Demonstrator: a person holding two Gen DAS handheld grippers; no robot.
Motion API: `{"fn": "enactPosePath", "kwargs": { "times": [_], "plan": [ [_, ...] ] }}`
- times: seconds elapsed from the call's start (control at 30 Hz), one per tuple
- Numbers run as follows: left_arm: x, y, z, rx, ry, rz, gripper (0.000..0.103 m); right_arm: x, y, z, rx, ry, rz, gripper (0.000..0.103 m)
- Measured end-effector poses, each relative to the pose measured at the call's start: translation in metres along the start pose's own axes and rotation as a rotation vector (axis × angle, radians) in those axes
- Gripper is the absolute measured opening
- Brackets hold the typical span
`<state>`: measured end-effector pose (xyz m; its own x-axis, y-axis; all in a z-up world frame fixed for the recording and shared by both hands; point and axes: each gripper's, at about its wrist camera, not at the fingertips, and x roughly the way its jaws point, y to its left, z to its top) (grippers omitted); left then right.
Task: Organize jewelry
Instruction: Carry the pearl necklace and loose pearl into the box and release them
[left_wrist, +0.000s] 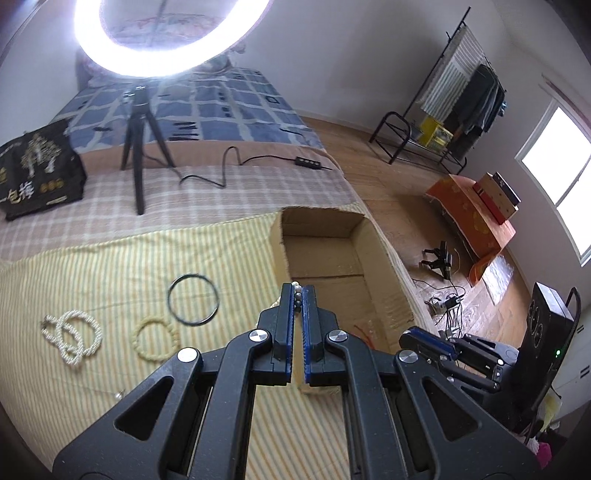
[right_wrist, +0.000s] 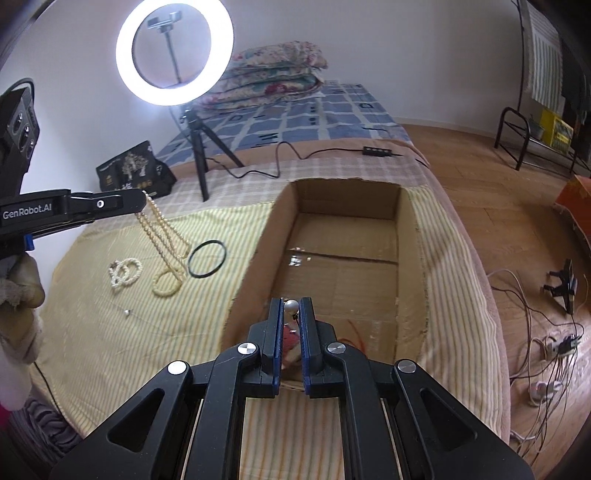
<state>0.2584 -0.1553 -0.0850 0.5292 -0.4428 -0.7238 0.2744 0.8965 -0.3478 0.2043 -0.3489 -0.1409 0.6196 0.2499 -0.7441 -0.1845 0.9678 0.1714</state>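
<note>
My left gripper (left_wrist: 298, 291) is shut on a pearl necklace (right_wrist: 162, 232), which hangs from it above the striped cloth; the gripper also shows in the right wrist view (right_wrist: 142, 201). My right gripper (right_wrist: 291, 306) is shut on a pearl earring (right_wrist: 291, 305) with a small dangling piece, held over the near end of the open cardboard box (right_wrist: 406, 266). On the cloth lie a black ring bangle (left_wrist: 192, 300), a cream beaded bracelet (left_wrist: 156, 338) and a coiled pearl strand (left_wrist: 72, 334). A tiny pearl piece (right_wrist: 127, 312) lies near the cloth's front.
The box (left_wrist: 380, 266) sits sunk into the bed at the right edge. A ring light on a tripod (right_wrist: 199, 162) and a black bag (right_wrist: 135, 171) stand behind the cloth, with a cable and switch (right_wrist: 376, 151). Floor with cables is to the right.
</note>
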Motion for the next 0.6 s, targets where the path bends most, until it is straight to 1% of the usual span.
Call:
{"fn": "enactPosePath", "kwargs": {
  "times": [0.3,0.6],
  "plan": [
    [0.036,-0.034,0.024,0.05,0.021,-0.02,0.001,0.004,-0.016,0.002,0.036,0.005,-0.027,0.007],
    [0.081,-0.052,0.03,0.072,0.065,0.002,0.001,0.016,-0.033,-0.001,0.08,0.034,-0.064,0.007]
  ]
}}
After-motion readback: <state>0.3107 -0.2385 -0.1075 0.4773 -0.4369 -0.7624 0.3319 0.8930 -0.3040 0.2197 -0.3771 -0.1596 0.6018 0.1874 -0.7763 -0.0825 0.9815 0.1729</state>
